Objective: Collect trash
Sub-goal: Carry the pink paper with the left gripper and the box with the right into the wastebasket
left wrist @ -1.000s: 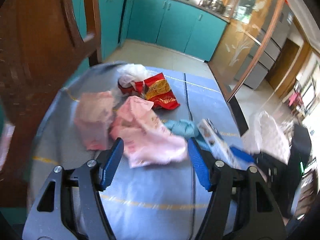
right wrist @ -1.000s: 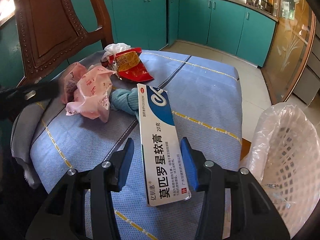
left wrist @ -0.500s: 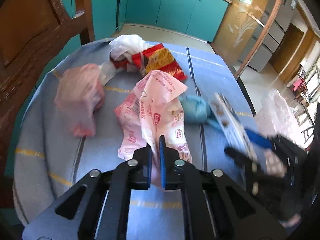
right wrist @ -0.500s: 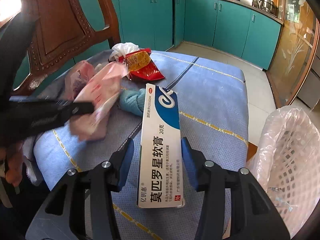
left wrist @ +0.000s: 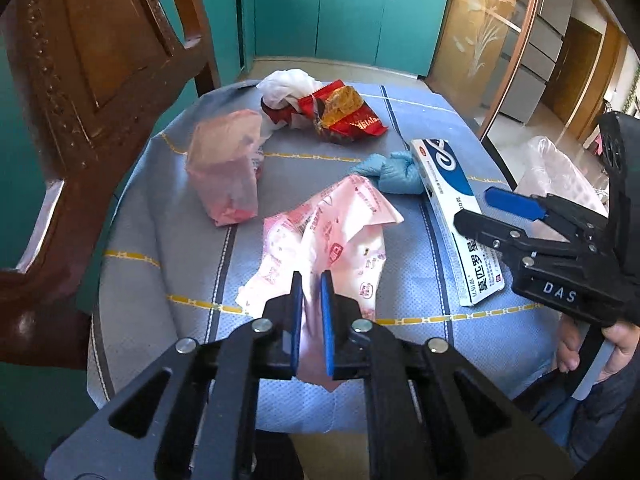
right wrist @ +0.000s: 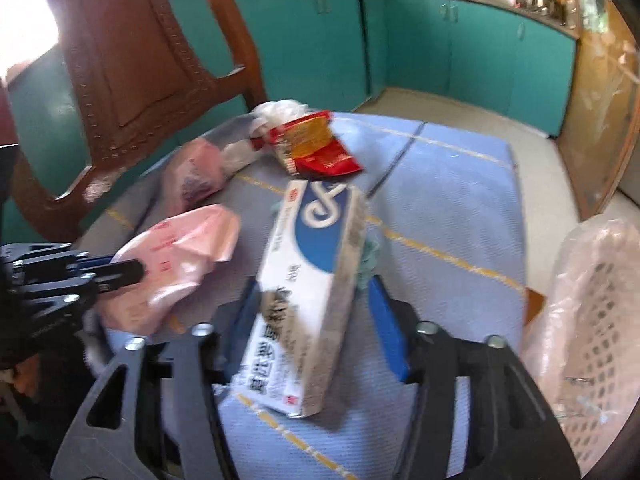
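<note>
While the left gripper (left wrist: pixel 311 312) pinches a fold of crinkly pink wrapper (left wrist: pixel 332 240) between its blue pads, jaws nearly together w/ only thin film between them, the right gripper (right wrist: pixel 320 320) stands wide: its jaws have just been opening, and the box (right wrist: pixel 308 292) sits between them, tilted, w/ a clear gap at the right pad; contact at the left pad can't be told, view is blurred.

Box is long, rectangular white card w/ a blue swoosh and printed text, crisp corners. From the left gripper it lies ahead and to the right, flat-looking on the cloth (left wrist: pixel 160 208).

Wrapper: thin printed plastic, creased, bunched up ahead of the left pads, loose tail hanging below them.

Ahead-left of the left gripper, a second pink bag (left wrist: pixel 226 168), puffed and translucent, apart from the wrapper. Farther ahead, a glossy red-and-gold foil packet (left wrist: pixel 344 114) touching a crumpled white bag (left wrist: pixel 288 84). Ahead-right, a soft blue knotted wad (left wrist: pixel 394 170) just beside the box's far end.

Cloth is blue woven w/ yellow dashed lines and a dark stripe, draped over rounded edges. Bare cloth beyond the packet and to its right.

Right of the right gripper, past the cloth edge: white lattice basket (right wrist: pixel 592 304) lined w/ clear film. Carved wood chair (left wrist: pixel 92 80) crowds the left side.
</note>
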`<state>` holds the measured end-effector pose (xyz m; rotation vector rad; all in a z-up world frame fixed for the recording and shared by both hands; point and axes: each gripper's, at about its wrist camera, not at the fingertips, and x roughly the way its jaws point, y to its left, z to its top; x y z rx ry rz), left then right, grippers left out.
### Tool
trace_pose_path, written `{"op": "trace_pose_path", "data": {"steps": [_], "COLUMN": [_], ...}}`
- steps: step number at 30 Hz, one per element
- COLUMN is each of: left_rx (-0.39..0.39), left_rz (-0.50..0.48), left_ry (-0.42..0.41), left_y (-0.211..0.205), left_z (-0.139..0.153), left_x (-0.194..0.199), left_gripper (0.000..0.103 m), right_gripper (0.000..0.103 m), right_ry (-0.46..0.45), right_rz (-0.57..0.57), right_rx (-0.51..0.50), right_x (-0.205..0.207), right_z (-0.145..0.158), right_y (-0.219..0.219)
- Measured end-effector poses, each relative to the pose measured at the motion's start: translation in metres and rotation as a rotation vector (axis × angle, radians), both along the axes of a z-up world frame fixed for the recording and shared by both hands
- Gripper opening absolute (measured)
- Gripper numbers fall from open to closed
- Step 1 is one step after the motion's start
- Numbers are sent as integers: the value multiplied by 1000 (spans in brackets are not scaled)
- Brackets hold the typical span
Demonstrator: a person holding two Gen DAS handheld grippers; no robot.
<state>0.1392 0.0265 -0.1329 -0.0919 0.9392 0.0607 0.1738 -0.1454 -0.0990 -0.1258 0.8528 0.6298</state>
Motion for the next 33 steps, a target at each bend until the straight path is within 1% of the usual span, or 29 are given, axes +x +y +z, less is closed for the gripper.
{"op": "trace_pose_path", "data": {"steps": [1, 3, 4, 10, 16, 18, 19, 21, 25, 26, 27, 28, 33], "left_rx": [6, 13, 11, 51, 61, 62, 64, 67, 69, 71, 73, 75, 90], "left_rz": [2, 6, 7, 0, -2, -2, -2, -3, -3, -3, -1, -4, -20], "left_ry": [-2, -9, -10, -6, -2, -2, -2, 0, 2, 3, 2, 1, -24], "left_y": [-1, -2, -2, -9, -11, -12, -12, -12, -12, -12, -12, -12, -19], "left_z": [0, 1, 1, -3, -8, -9, -9, -10, -12, -13, -13, -13, -7], "left_x": [-1, -1, 0, 3, 5, 4, 5, 5, 5, 5, 5, 5, 2], "left_gripper": [18, 25, 26, 26, 26, 26, 26, 27, 27, 27, 21, 18, 10], "right_gripper": [72, 75, 75, 75, 75, 75, 73, 59, 48, 42, 39, 37, 37], "right_ry": [4, 20, 26, 31, -15, -7, -3, 9, 7, 7, 10, 10, -10], "right_rz": [-15, -27, -28, -15, -11, -5, -4, 1, 0, -2, -6, -10, -21], "right_rx": [1, 11, 15, 14, -52, -66, -70, -73, -66, -63, -63, -61, -44], "right_x": [2, 5, 6, 3, -3, -2, -2, -1, 0, 0, 1, 1, -2], "right_z": [-1, -4, -5, -7, -10, -13, -15, -17, -16, -16, -15, -14, -8], "right_y": [-2, -3, -2, 7, 23, 26, 27, 28, 28, 27, 25, 24, 17]}}
